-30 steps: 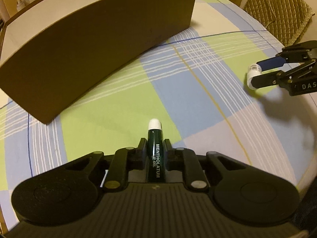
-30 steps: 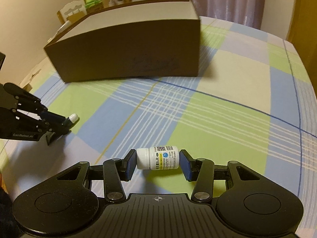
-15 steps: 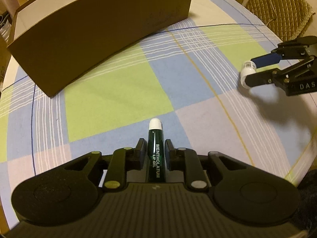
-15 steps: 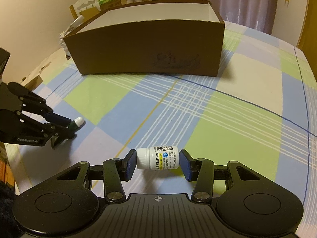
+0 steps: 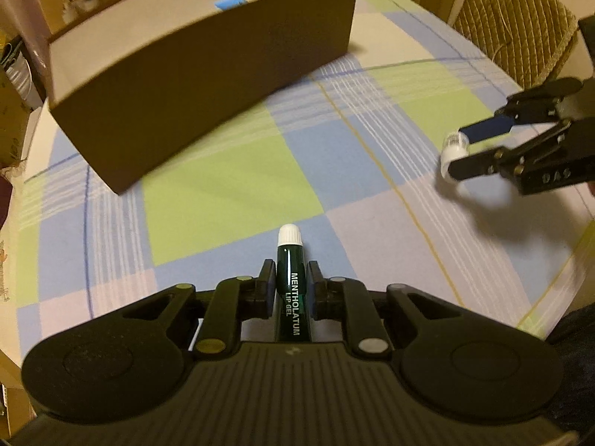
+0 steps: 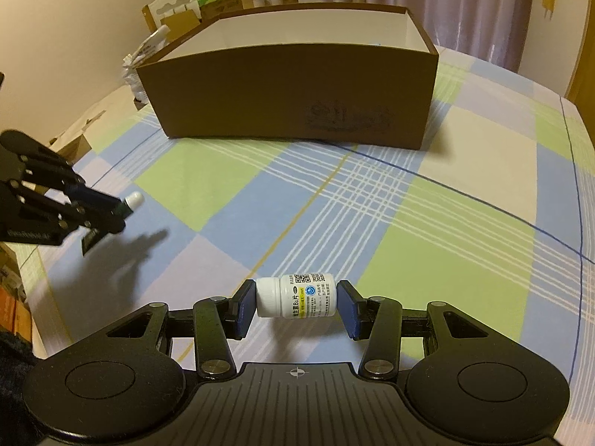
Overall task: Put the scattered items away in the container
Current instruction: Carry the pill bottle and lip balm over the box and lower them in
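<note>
One blue scrap lies inside the brown box.

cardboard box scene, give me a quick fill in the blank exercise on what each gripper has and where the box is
1. The left gripper is shut on a dark green tube of lip ____.
2. The right gripper clamps a small white ____ lying sideways between its blue pads.
3. The brown cardboard box stands on a ____ tablecloth.
4. The top of the box is ____.

Missing words: gel; bottle; checked; open

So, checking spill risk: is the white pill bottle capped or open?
Capped: the white pill bottle lies sideways between the right gripper's pads, ribbed cap on.
</note>
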The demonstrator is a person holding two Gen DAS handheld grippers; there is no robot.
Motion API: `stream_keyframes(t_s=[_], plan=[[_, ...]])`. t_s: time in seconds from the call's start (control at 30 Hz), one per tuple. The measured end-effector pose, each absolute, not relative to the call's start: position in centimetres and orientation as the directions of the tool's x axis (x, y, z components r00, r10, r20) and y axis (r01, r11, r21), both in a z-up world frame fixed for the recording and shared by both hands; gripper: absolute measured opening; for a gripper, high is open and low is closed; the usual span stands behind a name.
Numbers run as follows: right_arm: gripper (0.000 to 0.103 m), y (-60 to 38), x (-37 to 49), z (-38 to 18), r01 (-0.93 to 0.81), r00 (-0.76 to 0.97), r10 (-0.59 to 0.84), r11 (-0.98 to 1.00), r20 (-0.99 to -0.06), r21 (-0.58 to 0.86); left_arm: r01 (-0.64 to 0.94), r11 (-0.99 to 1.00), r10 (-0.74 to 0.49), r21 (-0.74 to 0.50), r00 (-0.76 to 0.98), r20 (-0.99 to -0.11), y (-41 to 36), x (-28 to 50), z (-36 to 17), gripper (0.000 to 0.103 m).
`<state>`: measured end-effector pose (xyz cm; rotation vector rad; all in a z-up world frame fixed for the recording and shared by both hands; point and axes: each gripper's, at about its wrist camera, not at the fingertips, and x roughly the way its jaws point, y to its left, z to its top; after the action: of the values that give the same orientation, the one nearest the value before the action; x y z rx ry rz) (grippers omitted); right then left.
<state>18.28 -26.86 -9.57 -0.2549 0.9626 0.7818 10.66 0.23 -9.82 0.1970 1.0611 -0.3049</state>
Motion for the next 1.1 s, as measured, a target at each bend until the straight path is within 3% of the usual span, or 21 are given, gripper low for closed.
stream_keyframes(t_s=[0.37, 0.7, 1.1], plan=[[0.050, -25.8, 19.7, -7.6, -0.706, 0.329, 0.520, 0.690, -0.788, 0.160, 0.317, 0.948, -0.130, 0.037, 0.489, -0.863, 1.8, 11.3, -7.9, 0.013], [0.050, -24.8, 22.9, -4.4, -0.700, 0.312, 0.601, 0.669, -0.736, 0.249, 0.315, 0.949, -0.188, -0.003, 0.556, -0.810, 3.2, 12.3, -4.2, 0.013], [0.050, -22.1, 29.8, 1.8, -0.758, 0.364, 0.670, 0.617, -0.648, 0.211, 0.392, 0.918, -0.232, 0.067, 0.665, -0.710, 7.2, 19.8, 2.6, 0.013]])
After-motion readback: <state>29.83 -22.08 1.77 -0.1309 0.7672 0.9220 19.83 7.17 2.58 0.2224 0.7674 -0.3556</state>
